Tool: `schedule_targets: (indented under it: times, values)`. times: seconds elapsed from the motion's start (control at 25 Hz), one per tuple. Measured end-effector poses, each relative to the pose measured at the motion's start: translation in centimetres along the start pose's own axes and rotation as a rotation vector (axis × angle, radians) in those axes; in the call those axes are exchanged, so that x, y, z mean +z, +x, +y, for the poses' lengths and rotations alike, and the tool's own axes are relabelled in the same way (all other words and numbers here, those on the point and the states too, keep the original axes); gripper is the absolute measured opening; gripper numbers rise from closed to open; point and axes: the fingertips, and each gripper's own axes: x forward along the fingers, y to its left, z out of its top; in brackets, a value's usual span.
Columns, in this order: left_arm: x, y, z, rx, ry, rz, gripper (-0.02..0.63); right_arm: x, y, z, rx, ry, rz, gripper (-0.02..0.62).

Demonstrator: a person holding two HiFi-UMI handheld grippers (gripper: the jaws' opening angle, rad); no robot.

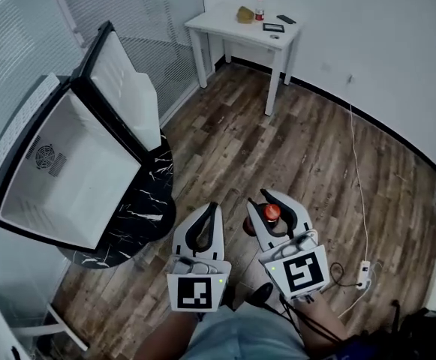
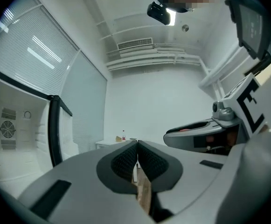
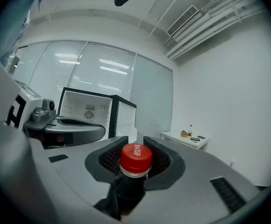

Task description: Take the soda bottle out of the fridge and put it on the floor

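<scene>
**Pinching the soda bottle at the neck, clear of the fridge**

The right gripper [image 1: 276, 201] [image 3: 135, 142] has its jaws closed on the neck of the soda bottle [image 1: 272, 213] [image 3: 135, 158]. The red cap stands just above the pads and the dark body hangs below them, over the wooden floor [image 1: 315, 148]. I cannot tell whether its base touches the boards. Just left of that gripper, the left gripper [image 1: 211, 207] [image 2: 137, 144] has its jaws pressed together on nothing. The fridge [image 1: 60, 178] [image 3: 86, 107] stands open, ahead and to the left of both grippers and well apart from the bottle.
</scene>
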Motion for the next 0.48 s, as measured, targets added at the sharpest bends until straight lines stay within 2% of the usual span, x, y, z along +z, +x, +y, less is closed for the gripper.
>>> schedule_targets:
  times: [0.32,0.48]
  values:
    - [0.4,4.6,-12.7,-0.208,-0.005,0.009,0.017,-2.4,-9.9,-9.4,-0.204,0.023,0.026,0.114]
    - [0.4,6.5,-19.3,-0.341,-0.006,0.003,0.017,-4.0,-15.0,-13.5,-0.332,0.030,0.055,0.114]
